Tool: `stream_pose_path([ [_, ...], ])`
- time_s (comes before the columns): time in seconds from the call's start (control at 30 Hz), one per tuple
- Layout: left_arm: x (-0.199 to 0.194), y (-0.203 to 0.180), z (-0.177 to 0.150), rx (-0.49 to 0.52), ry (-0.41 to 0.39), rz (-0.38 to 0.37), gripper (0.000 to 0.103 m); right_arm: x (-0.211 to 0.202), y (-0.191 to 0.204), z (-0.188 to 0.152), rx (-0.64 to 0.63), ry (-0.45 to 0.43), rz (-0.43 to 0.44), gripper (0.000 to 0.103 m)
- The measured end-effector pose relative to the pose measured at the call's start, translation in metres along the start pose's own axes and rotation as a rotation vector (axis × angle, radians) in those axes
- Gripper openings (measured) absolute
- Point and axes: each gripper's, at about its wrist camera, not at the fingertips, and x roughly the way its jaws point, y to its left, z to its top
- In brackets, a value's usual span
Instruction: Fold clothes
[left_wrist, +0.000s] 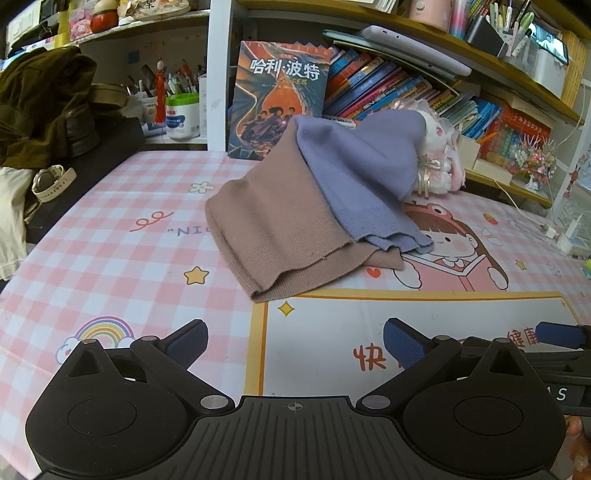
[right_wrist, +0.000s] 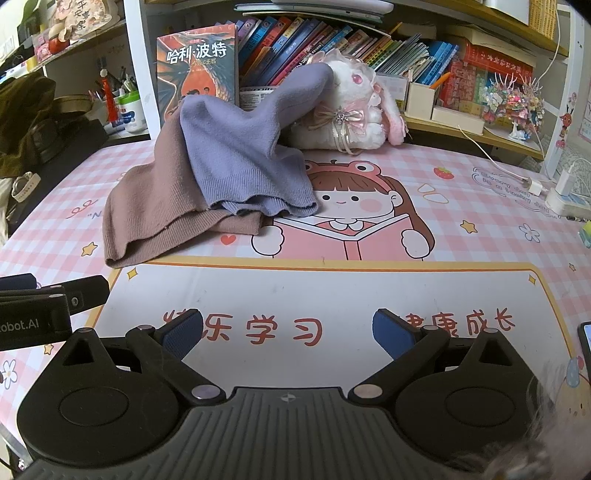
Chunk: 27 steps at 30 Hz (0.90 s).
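Two garments are heaped at the back of the surface (right_wrist: 369, 295): a purple top (right_wrist: 243, 147) is draped over a brown top (right_wrist: 162, 206) and propped against a plush rabbit (right_wrist: 354, 107), so neither is folded. The left gripper (left_wrist: 295, 345) and right gripper (right_wrist: 288, 334) are held low and level, well short of the heap, jaws spread and empty.

The left gripper (left_wrist: 295, 345) is a matte black plastic body with a ribbed central deck bearing a small crosshair mark, two rounded lobes with circular recesses, silver pivot pins, and angled black links ending in textured blue pads (left_wrist: 188, 341). The right gripper (right_wrist: 288, 334) is built alike (same blue pads (right_wrist: 393, 334), same silver pins). White lettering marks each gripper's side.
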Motion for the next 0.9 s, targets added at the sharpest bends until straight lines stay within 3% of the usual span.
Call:
stream_pose_path([
  [0.9,0.0030,0.0001,0.0017,-0.005,0.004,-0.002,0.103,0.0029,-0.0013,0.0000,0.001,0.009,0.002,0.099],
])
